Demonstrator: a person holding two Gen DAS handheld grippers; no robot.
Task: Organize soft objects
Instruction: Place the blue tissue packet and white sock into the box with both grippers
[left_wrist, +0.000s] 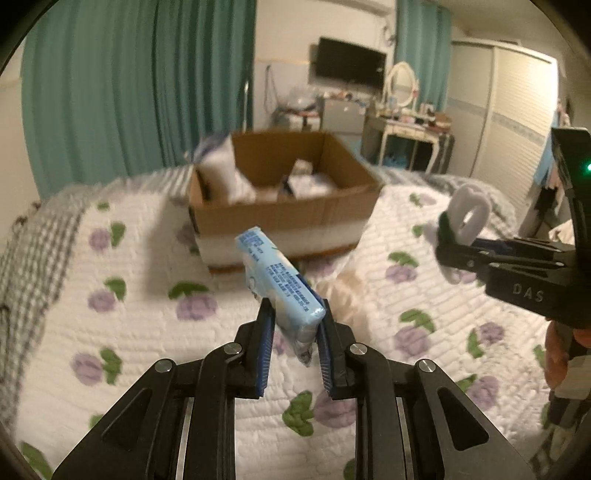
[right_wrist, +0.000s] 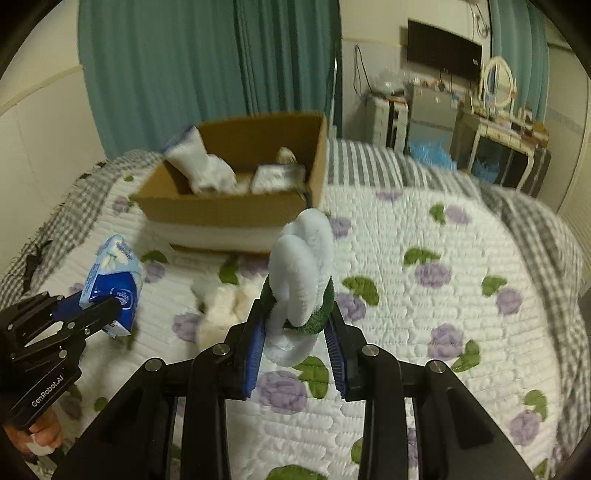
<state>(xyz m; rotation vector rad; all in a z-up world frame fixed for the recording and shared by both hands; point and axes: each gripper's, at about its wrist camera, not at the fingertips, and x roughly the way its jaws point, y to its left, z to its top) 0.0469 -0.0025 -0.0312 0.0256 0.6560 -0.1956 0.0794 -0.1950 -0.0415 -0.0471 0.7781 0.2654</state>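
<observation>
Left gripper (left_wrist: 295, 325) clamping tissue pack (left_wrist: 277, 280) (tilted), right gripper (right_wrist: 295, 332) pinching plush toy (right_wrist: 303, 266)

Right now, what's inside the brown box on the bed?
The cardboard box holds white soft packs: one leaning at the left, another at the right. Its front wall hides the bottom.

Cardboard box (left_wrist: 284, 206) on quilt (left_wrist: 147, 332) (packets (left_wrist: 310, 182) inside)
</observation>
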